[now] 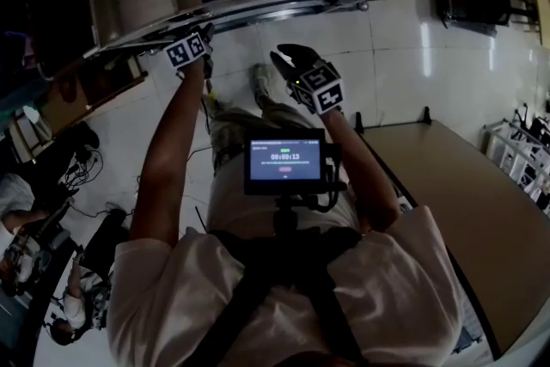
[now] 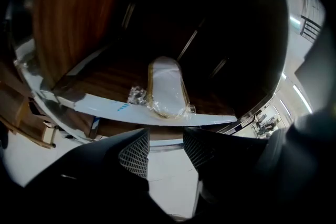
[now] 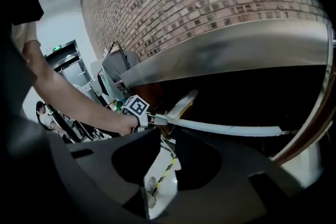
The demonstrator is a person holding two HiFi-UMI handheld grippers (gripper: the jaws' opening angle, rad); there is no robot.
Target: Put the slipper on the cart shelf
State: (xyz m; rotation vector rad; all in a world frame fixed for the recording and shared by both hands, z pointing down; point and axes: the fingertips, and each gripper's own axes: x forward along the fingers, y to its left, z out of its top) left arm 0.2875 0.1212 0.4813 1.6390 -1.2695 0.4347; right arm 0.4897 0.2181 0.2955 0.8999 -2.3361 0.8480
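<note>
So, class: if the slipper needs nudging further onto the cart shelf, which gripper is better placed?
Left. The left gripper aims its open, empty jaws straight at the slipper on the shelf; the right gripper stands off to the side, viewing it edge-on.

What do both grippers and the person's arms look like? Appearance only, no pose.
Left gripper: black, wedge-shaped fingers with grid-textured pads. Right gripper: black fingers that look smooth. Each carries a white cube with black square markers. The arms are bare below short, pale shirt sleeves.
</note>
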